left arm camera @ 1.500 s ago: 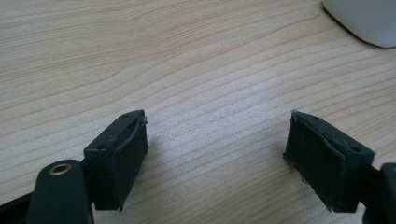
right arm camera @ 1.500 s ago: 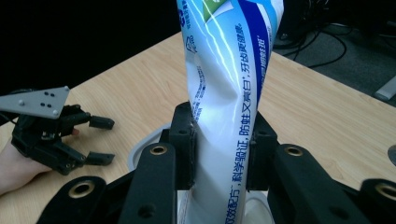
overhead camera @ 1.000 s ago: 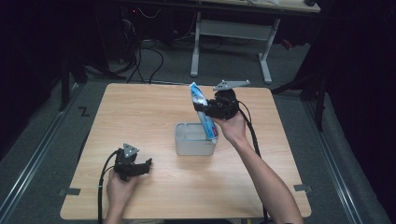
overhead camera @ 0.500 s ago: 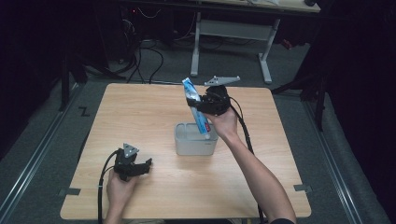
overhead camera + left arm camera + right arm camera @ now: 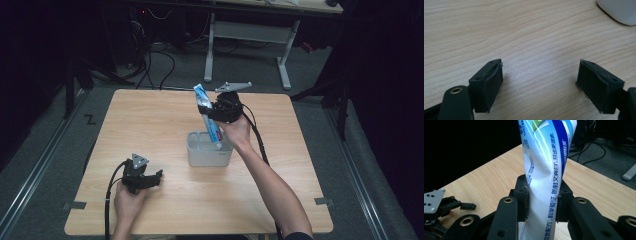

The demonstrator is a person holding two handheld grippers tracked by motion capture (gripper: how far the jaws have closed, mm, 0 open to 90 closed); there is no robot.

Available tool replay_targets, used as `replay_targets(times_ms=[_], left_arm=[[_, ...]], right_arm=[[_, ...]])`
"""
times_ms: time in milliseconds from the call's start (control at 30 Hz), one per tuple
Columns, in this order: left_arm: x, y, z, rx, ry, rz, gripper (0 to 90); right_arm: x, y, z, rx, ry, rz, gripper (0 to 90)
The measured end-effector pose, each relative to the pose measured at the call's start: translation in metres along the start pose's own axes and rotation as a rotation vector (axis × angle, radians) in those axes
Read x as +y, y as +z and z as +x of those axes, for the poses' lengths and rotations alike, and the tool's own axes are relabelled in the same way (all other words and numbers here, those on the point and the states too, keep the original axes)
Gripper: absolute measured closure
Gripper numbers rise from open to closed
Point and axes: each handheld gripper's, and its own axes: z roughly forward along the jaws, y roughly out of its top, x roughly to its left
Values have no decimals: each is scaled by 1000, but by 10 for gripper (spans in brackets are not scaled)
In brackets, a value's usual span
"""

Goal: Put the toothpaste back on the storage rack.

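A blue and white toothpaste tube (image 5: 208, 114) stands tilted over a small white bin (image 5: 208, 156) at the table's middle, its lower end down inside the bin. My right gripper (image 5: 216, 113) is shut on the tube's middle. In the right gripper view both jaws squeeze the tube (image 5: 543, 185) from either side. Near the table's front left, my left gripper (image 5: 152, 179) rests low on the wood, open and holding nothing. In the left gripper view its pads (image 5: 491, 82) stand wide apart over bare wood, and the bin's corner (image 5: 621, 11) shows at top right.
The wooden table (image 5: 150, 120) stands on a dark floor with cables and a grey desk frame (image 5: 250, 37) behind it. The left gripper (image 5: 439, 206) also appears far off in the right gripper view.
The right gripper has carried the tube leftward and stood it steeper, with its lower end now in the bin. The left gripper has not moved.
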Motion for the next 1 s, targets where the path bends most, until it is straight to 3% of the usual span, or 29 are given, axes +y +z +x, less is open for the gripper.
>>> replay_targets(times_ms=[267,1000], left_arm=[[0,0,0,0,-1,0,212],[0,0,0,0,1,1,212]], right_arm=[[-2,6,10,-29,-70,35,696],[-15,15,8,-29,-62,80,694]])
